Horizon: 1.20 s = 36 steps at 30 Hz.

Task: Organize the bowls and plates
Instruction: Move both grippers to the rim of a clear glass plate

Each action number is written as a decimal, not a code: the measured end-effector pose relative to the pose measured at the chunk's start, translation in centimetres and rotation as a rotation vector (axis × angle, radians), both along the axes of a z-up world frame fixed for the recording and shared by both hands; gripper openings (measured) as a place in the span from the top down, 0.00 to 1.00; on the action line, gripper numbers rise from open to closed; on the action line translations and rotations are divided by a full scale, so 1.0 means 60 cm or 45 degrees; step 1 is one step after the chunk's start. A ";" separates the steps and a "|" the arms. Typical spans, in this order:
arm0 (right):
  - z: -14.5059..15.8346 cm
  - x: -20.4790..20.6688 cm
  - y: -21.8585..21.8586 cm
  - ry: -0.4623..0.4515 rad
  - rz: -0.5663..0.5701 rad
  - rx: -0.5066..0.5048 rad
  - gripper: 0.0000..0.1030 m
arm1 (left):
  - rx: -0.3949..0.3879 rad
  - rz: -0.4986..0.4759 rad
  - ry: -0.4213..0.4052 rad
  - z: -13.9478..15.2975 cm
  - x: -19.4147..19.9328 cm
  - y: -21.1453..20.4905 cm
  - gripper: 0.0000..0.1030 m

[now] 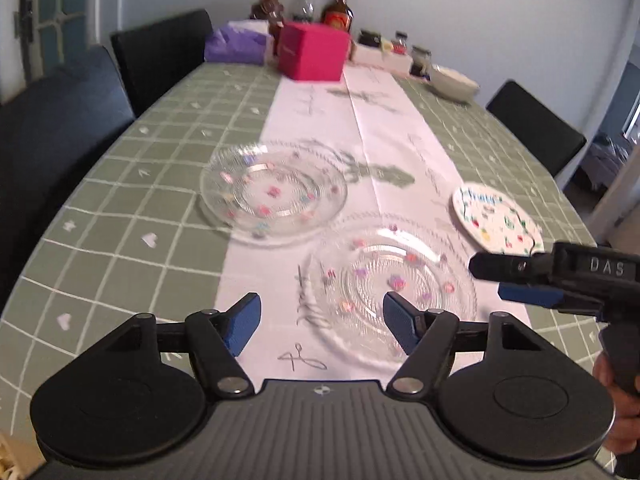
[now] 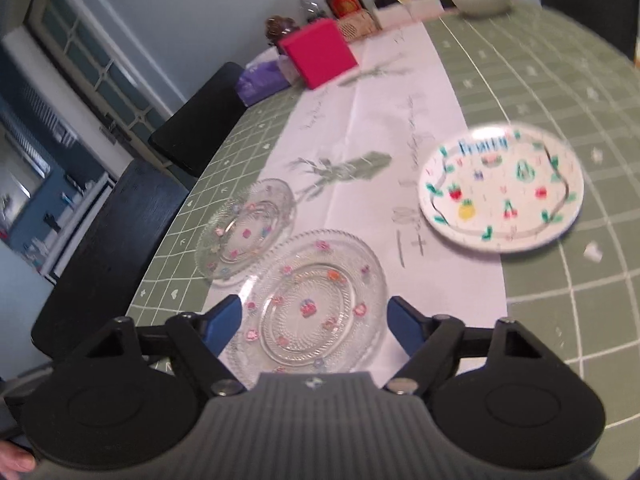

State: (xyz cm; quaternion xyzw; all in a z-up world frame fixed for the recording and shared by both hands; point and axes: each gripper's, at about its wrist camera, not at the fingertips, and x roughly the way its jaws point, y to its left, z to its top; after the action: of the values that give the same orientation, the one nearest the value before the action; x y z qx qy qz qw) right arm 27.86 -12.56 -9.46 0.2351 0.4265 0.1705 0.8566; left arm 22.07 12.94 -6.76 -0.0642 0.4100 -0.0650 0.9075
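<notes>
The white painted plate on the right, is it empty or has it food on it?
Empty. The white painted plate lies flat on the green tablecloth; only painted fruits and letters show on its face, nothing rests on it.

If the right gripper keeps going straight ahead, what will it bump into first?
Probably the near glass plate. The right gripper is open and the plate lies right between and ahead of its fingers, though it is hard to tell how high the gripper is above the plate.

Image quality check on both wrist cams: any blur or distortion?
Left wrist: motion blur smears the far glass plate and the pink box; the left gripper stays sharp. Right wrist: the painted plate is blurred, the near glass plate sharper. Both: fisheye bends the tablecloth grid.
</notes>
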 end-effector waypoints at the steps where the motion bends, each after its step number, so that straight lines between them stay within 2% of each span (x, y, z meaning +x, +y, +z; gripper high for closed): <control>1: -0.011 0.002 -0.010 0.005 -0.019 0.036 0.27 | 0.001 0.013 0.013 -0.007 0.004 0.001 0.21; 3: -0.030 0.007 -0.025 0.015 -0.045 0.110 0.33 | -0.026 0.028 0.038 -0.019 0.014 0.005 0.21; 6: -0.049 0.015 -0.034 0.056 -0.035 0.196 0.33 | -0.088 0.036 0.084 -0.033 0.029 0.014 0.22; 9: -0.061 0.013 -0.042 0.050 -0.054 0.253 0.34 | -0.136 0.020 0.160 -0.046 0.044 0.021 0.22; 13: -0.070 0.014 -0.050 0.037 -0.068 0.324 0.35 | -0.162 0.033 0.109 -0.055 0.049 0.029 0.26; 15: -0.075 0.014 -0.051 0.033 -0.067 0.339 0.42 | -0.184 0.038 0.114 -0.054 0.055 0.032 0.26; 19: -0.082 0.015 -0.048 0.009 -0.070 0.347 0.48 | -0.255 0.037 0.124 -0.055 0.060 0.037 0.26; 21: -0.086 0.015 -0.040 -0.016 -0.063 0.338 0.56 | -0.289 0.040 0.105 -0.059 0.063 0.037 0.26; 25: -0.091 0.013 -0.033 -0.046 -0.063 0.327 0.60 | -0.289 0.070 0.088 -0.060 0.079 0.027 0.26; 28: -0.094 0.014 -0.037 -0.046 -0.072 0.328 0.64 | -0.238 0.053 0.093 -0.058 0.084 0.011 0.31; 31: -0.095 0.011 -0.035 -0.055 -0.084 0.304 0.70 | -0.111 0.016 0.098 -0.055 0.084 -0.013 0.57; 33: -0.094 0.010 -0.032 -0.056 -0.097 0.276 0.79 | -0.044 -0.010 0.093 -0.055 0.082 -0.026 0.58; 36: -0.092 0.008 -0.031 -0.063 -0.090 0.244 0.82 | 0.003 0.037 0.075 -0.056 0.078 -0.035 0.65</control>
State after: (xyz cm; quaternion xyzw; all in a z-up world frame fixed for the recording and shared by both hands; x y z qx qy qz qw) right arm 28.32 -14.42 -14.98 0.3265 0.3784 0.1859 0.8459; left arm 26.76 10.82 -10.12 -0.0710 0.4354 -0.0495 0.8960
